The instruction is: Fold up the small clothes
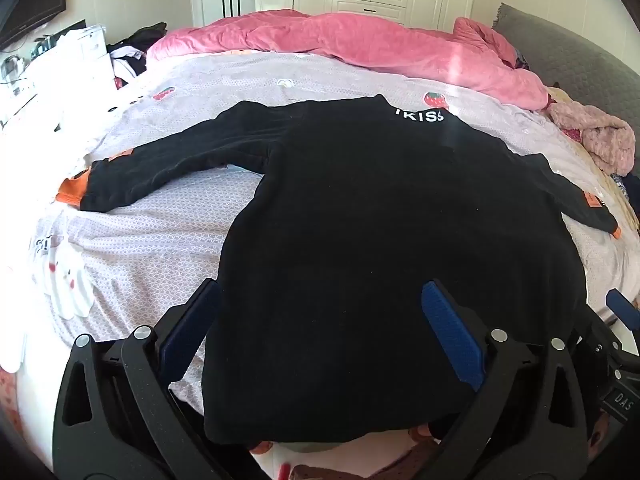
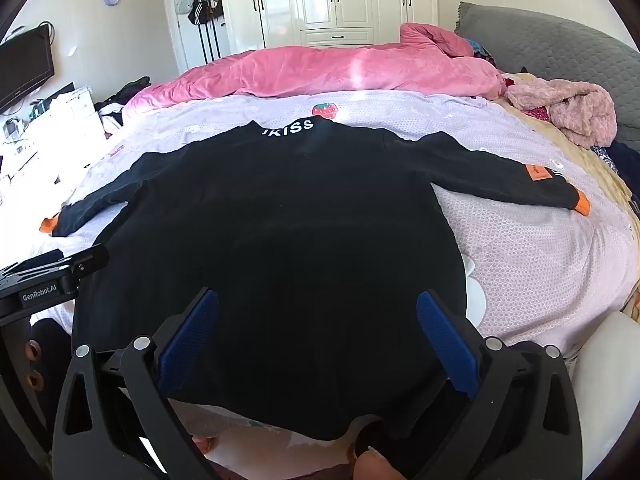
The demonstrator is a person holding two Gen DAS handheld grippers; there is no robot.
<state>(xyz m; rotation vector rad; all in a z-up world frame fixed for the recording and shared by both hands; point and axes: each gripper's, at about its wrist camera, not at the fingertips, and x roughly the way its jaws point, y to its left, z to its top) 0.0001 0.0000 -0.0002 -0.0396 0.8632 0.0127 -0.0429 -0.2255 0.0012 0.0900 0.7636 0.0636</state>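
Observation:
A small black long-sleeved top [image 1: 380, 220] with white "KISS" lettering at the collar and orange cuffs lies flat on the bed, sleeves spread to both sides. It also shows in the right wrist view [image 2: 288, 232]. My left gripper [image 1: 320, 292] is open, with its blue pads on either side of the hem's left part. My right gripper [image 2: 318, 300] is open over the hem's right part. Neither holds the cloth. The right gripper's tip [image 1: 624, 312] shows at the left view's right edge, and the left gripper's body [image 2: 52, 276] at the right view's left edge.
The bed has a pale lilac sheet [image 2: 520, 248] with strawberry prints. A pink quilt [image 2: 320, 72] is bunched at the far side. A fluffy pink garment [image 2: 568, 112] lies at the right by a grey headboard [image 2: 560, 52]. White socks [image 1: 68, 284] lie at the left. Wardrobes stand behind.

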